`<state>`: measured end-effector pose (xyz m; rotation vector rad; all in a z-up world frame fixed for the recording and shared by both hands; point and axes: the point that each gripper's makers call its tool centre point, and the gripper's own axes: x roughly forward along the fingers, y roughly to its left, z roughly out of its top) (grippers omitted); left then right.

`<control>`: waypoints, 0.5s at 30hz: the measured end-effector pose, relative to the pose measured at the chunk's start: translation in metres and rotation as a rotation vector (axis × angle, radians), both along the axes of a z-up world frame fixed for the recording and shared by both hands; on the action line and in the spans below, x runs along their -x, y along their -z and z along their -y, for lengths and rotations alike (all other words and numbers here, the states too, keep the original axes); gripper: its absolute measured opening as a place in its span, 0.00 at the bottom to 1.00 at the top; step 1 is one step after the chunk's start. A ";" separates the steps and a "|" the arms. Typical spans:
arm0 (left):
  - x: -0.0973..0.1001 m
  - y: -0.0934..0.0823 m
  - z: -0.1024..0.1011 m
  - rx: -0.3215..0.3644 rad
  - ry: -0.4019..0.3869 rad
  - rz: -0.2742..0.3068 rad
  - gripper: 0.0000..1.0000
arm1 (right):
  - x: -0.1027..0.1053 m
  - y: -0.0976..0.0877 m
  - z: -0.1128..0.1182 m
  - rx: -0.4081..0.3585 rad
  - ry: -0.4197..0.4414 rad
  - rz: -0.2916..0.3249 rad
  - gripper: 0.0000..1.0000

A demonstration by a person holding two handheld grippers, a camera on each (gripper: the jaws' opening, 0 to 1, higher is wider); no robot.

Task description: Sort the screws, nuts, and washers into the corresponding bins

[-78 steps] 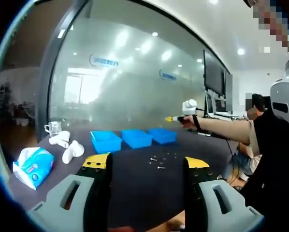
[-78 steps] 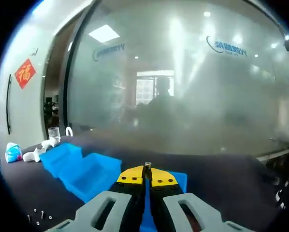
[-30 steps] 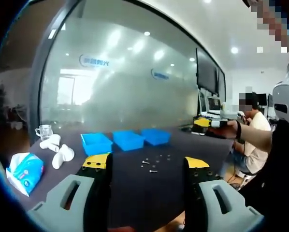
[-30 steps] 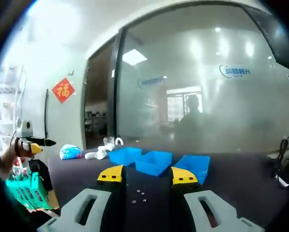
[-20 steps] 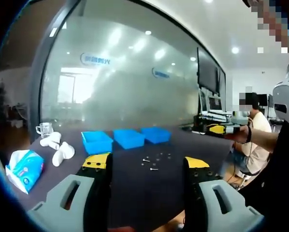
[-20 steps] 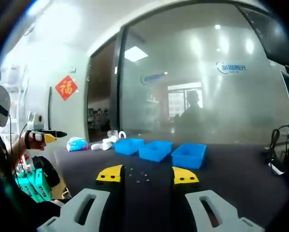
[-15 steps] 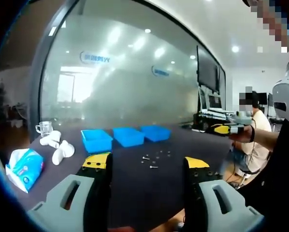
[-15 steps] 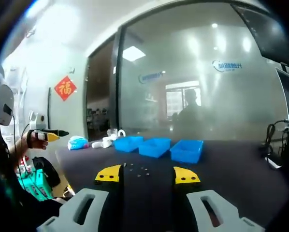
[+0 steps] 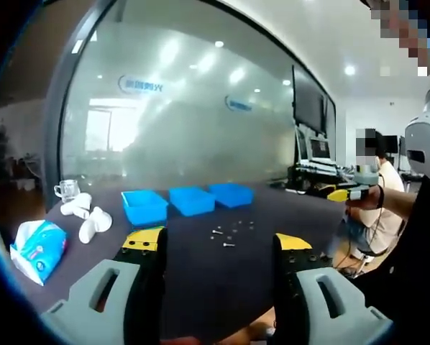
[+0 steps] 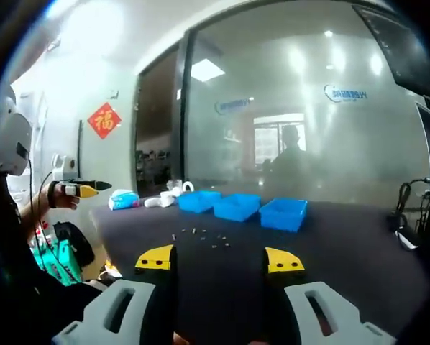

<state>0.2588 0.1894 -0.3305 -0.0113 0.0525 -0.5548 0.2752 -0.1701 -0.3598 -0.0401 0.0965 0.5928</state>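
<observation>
My left gripper (image 9: 216, 248) gapes, grips nothing; right gripper (image 10: 219, 259) likewise spread, empty. Small scattered metal screws, nuts, washers (image 9: 229, 233) lie loose on dark tabletop (image 9: 200, 273), just in front of row of three blue plastic bins (image 9: 190, 200). Both tongs well back from bins. Risk I judge: tiny parts slip or scatter on pinch; fisheye blur hides which is nut, which washer.

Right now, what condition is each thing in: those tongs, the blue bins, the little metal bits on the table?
Left tongs: open, holding nothing.
Right tongs: open, holding nothing.
Three blue bins: upright in a row; contents hidden.
Screws, nuts and washers: scattered loose on the dark table, unsorted.
Tissue pack: lying near the table edge.
</observation>
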 end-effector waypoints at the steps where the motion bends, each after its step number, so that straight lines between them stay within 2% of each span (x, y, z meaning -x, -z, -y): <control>1: 0.000 0.001 0.000 -0.002 0.000 -0.001 0.55 | 0.000 0.000 -0.002 0.001 -0.008 -0.002 0.44; 10: 0.002 0.003 -0.005 -0.013 -0.012 -0.006 0.55 | -0.007 -0.002 -0.025 0.046 -0.092 -0.026 0.46; 15: 0.002 0.006 -0.008 -0.016 -0.017 -0.010 0.55 | -0.011 0.003 -0.044 0.098 -0.155 -0.045 0.47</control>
